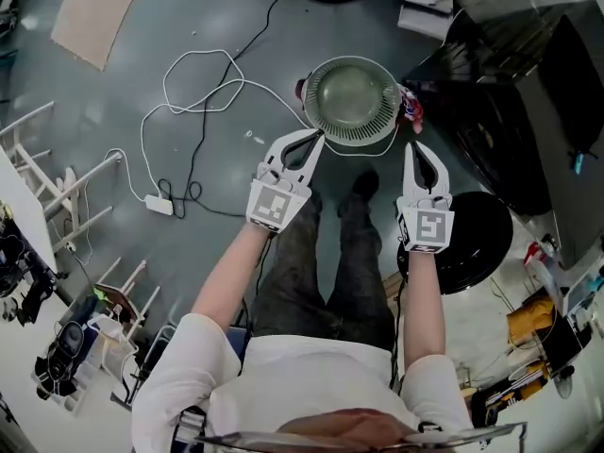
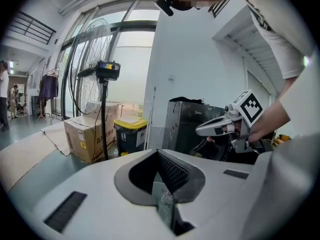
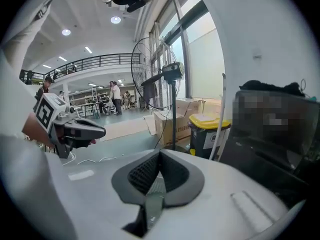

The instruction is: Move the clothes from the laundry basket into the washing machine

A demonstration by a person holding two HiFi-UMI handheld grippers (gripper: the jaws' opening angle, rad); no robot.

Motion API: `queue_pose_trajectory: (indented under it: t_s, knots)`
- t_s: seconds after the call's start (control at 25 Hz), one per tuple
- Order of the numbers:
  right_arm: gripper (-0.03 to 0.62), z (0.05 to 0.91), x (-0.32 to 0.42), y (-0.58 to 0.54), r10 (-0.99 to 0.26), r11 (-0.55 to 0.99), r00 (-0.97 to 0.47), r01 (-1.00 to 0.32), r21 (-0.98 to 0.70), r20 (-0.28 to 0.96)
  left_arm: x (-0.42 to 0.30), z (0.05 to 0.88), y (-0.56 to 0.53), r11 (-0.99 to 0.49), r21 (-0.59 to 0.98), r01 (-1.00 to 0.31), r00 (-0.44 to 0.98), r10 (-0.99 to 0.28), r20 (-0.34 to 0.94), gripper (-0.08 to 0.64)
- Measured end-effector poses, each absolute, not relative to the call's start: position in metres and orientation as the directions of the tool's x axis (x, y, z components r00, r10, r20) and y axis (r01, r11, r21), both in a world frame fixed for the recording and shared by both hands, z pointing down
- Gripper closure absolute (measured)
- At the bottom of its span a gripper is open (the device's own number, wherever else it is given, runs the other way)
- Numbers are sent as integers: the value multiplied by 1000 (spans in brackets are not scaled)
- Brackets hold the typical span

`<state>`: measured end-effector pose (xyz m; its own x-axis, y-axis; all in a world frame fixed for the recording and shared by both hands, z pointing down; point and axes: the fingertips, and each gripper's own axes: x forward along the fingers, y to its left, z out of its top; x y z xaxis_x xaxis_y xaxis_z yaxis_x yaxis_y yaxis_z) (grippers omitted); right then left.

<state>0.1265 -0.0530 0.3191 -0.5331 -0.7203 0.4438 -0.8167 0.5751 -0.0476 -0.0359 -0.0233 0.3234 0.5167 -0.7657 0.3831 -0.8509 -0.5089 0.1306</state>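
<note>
The round pale laundry basket [image 1: 354, 100] stands on the floor ahead of my feet, and its inside looks empty. A small reddish cloth [image 1: 411, 108] lies against its right rim. The black washing machine [image 1: 528, 92] stands at the right, and shows as a dark box [image 2: 192, 124] in the left gripper view. Both grippers are held up in the air over the basket's near side. My left gripper [image 1: 304, 143] [image 2: 159, 155] is shut with nothing in it. My right gripper [image 1: 415, 149] [image 3: 159, 155] is shut and empty too. Each gripper appears in the other's view, the right gripper [image 2: 216, 128] and the left gripper [image 3: 86, 131].
White and black cables [image 1: 198, 92] and a power strip [image 1: 159, 206] lie on the floor at the left. A round black object [image 1: 472, 243] sits by my right leg. A standing fan [image 2: 102, 74], cardboard boxes [image 2: 87, 136] and a yellow-lidded bin [image 2: 131, 131] stand beyond.
</note>
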Motion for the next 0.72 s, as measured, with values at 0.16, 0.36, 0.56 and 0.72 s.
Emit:
queue_pose_trajectory:
  t_s: [0.16, 0.36, 0.56, 0.72]
  knots:
    - [583, 267, 134, -48, -721, 578, -538, -815, -49, 438, -34, 264, -12, -508, 109, -854, 509, -776, 372, 555]
    - [583, 196, 144, -39, -723, 581, -540, -813, -43, 431, -31, 193, 5, -508, 76, -858, 495, -777, 390, 555]
    - [583, 123, 136, -30, -710, 628, -574, -778, 0, 407, -32, 120, 13, -501, 75, -862, 492, -792, 363, 555]
    - [583, 67, 143, -29, -714, 645, -583, -763, 41, 387, -32, 68, 15, -494, 82, -865, 491, -803, 338, 555]
